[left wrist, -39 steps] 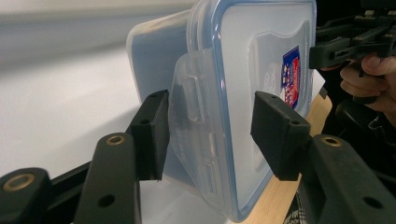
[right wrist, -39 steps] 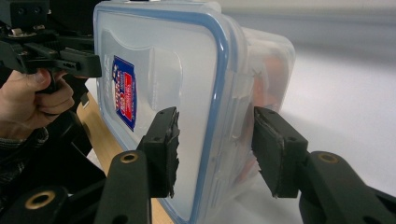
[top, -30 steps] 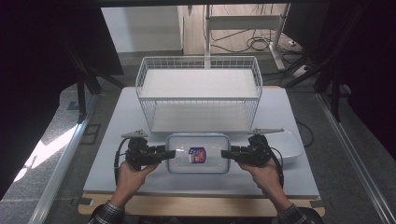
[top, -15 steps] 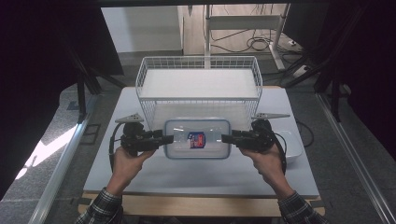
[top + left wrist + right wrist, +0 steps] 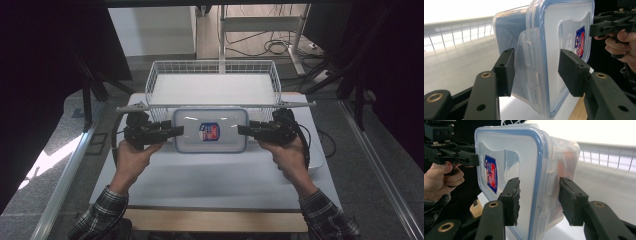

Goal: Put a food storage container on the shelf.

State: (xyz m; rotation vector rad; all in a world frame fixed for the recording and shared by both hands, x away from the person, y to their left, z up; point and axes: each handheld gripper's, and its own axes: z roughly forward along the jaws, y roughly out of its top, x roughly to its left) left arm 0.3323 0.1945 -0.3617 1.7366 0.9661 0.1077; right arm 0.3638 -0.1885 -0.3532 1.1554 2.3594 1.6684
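Observation:
A clear plastic container with a blue-rimmed lid and a red and blue label hangs above the white table, lid up, just in front of the wire basket. My left gripper is shut on its left end and my right gripper on its right end. In the left gripper view the jaws clamp the container at its lid flap, the left gripper straddling the rim. The right gripper view has the right gripper pinching the opposite flap of the container; something orange shows faintly inside.
The white wire basket stands at the back of the table, its front wall right behind the container. A white dish lies at the table's right edge, partly behind the right hand. Dark stands and cables flank the table on the floor.
Both grippers have carried the container up and away from the person, from low near the table's front toward the basket's front rim. It stays level between them.

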